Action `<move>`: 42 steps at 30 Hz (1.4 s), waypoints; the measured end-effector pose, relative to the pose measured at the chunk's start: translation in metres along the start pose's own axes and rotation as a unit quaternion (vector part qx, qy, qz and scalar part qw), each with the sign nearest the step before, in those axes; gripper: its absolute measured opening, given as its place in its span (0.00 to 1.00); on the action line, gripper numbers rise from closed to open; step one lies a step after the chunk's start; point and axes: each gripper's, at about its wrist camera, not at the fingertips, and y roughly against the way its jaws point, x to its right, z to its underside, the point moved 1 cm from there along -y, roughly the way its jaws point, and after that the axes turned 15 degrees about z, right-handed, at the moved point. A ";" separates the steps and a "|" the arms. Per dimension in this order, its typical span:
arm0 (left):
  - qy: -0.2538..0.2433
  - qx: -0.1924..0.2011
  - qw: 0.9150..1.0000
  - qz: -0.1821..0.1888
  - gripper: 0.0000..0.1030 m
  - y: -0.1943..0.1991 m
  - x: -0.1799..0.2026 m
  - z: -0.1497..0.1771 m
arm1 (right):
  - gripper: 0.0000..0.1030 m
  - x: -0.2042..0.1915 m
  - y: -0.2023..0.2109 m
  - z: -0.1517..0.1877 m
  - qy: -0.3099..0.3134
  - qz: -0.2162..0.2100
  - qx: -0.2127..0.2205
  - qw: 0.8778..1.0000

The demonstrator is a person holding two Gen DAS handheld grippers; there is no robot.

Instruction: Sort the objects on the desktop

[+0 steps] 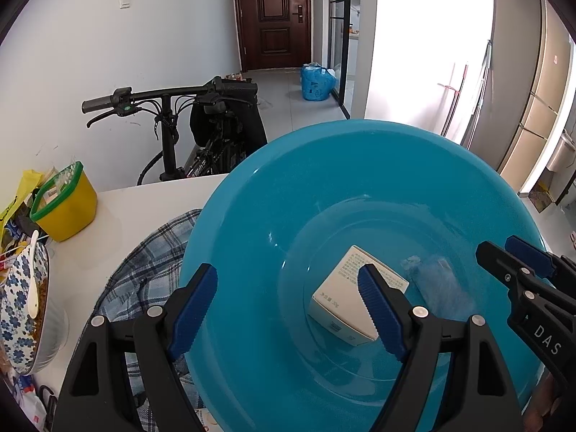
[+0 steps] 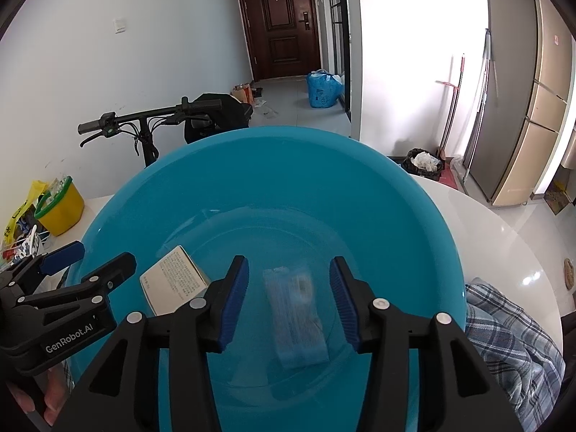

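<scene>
A large blue basin point(image 1: 324, 180) point(image 2: 288, 165) stands on the white table. Inside it lie a small white box point(image 1: 345, 288) point(image 2: 172, 277) with printed text and a clear plastic packet point(image 2: 298, 320) point(image 1: 439, 284), which looks blurred. My left gripper point(image 1: 288, 309) is open and empty over the basin's near left rim, the box just beyond its right finger. My right gripper point(image 2: 289, 302) is open, straddling the packet from above with nothing between its pads. Each gripper shows at the edge of the other's view.
A plaid cloth point(image 1: 151, 262) point(image 2: 511, 327) lies under the basin. A yellow tub with a green rim point(image 1: 64, 201) point(image 2: 59, 208), a floral bowl with a white spoon point(image 1: 21, 298) and bags crowd the table's left. A bicycle point(image 1: 172, 108) stands behind the table.
</scene>
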 end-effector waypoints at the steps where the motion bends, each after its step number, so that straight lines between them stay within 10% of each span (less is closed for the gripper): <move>1: 0.000 0.001 1.000 0.000 0.80 0.001 0.000 0.000 | 0.46 0.000 0.000 0.000 -0.001 0.000 0.000 1.000; 27: -0.053 0.150 0.987 -0.008 0.89 0.084 0.020 -0.016 | 0.62 0.014 0.057 -0.017 -0.023 0.018 0.080 0.996; 42: -0.045 0.228 0.972 0.037 0.90 0.163 0.027 -0.016 | 0.99 0.022 0.144 -0.022 -0.031 0.040 0.200 0.978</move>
